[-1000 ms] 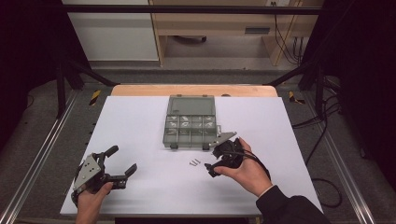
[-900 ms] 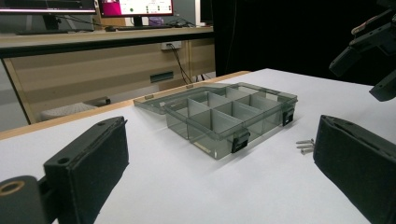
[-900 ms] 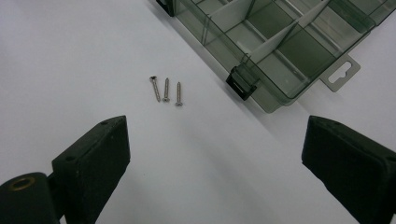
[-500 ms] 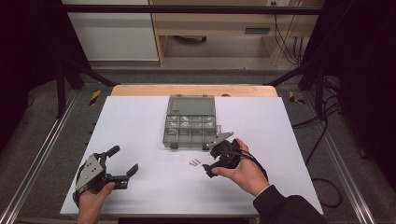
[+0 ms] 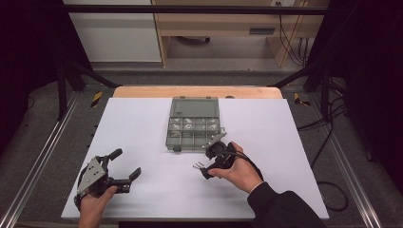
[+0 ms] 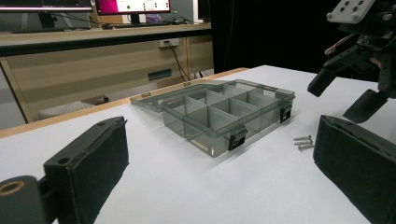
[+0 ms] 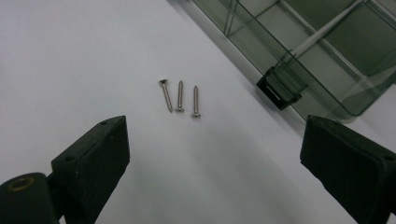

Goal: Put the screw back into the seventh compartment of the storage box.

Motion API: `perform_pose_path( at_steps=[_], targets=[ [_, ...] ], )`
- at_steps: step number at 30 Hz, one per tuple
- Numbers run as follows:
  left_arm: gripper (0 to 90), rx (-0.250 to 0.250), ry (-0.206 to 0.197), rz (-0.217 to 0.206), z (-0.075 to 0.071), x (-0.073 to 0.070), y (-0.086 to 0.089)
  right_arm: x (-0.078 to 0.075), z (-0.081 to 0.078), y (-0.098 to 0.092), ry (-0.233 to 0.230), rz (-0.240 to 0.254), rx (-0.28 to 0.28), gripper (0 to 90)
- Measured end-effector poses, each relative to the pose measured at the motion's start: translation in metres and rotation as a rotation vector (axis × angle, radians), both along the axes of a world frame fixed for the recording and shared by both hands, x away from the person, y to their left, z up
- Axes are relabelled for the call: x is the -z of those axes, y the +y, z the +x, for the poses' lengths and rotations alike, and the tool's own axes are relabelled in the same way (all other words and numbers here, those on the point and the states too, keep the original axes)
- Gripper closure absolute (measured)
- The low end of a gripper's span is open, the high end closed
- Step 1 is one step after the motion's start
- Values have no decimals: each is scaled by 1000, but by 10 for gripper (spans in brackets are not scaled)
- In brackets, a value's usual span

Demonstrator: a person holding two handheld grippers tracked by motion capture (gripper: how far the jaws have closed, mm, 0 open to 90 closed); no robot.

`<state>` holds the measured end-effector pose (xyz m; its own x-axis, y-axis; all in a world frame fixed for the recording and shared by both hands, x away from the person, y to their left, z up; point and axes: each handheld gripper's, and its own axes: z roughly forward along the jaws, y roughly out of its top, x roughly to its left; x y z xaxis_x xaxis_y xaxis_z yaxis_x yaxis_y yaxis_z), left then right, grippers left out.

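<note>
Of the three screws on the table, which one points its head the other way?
The leftmost screw in the right gripper view: its head lies at the far end, while the other two have heads near.

Lab: framed rig table (image 5: 142,118), monitors (image 6: 135,5), loose cables (image 5: 290,42).

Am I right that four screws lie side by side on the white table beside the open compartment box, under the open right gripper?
Not quite: the right gripper view shows three screws, not four. The rest holds: they lie side by side on the white table beside the open compartment box, under the open right gripper.
</note>
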<state>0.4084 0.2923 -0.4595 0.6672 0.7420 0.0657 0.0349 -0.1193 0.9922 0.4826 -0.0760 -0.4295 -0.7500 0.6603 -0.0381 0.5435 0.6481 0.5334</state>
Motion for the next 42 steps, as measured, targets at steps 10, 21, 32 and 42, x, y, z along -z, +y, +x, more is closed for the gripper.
perform_pose_path(
  at_steps=[10,21,32,42],
  targets=[
    [31,8,5,6,1,1,-2,4,2,16,21,-15,-11,104],
    [32,14,5,12,1,1,-3,8,9,20,28,-23,-4,175],
    [32,17,7,20,1,1,-5,11,18,20,38,-24,2,465],
    [34,21,8,30,1,2,-6,16,23,26,64,-39,37,676]
  ],
)
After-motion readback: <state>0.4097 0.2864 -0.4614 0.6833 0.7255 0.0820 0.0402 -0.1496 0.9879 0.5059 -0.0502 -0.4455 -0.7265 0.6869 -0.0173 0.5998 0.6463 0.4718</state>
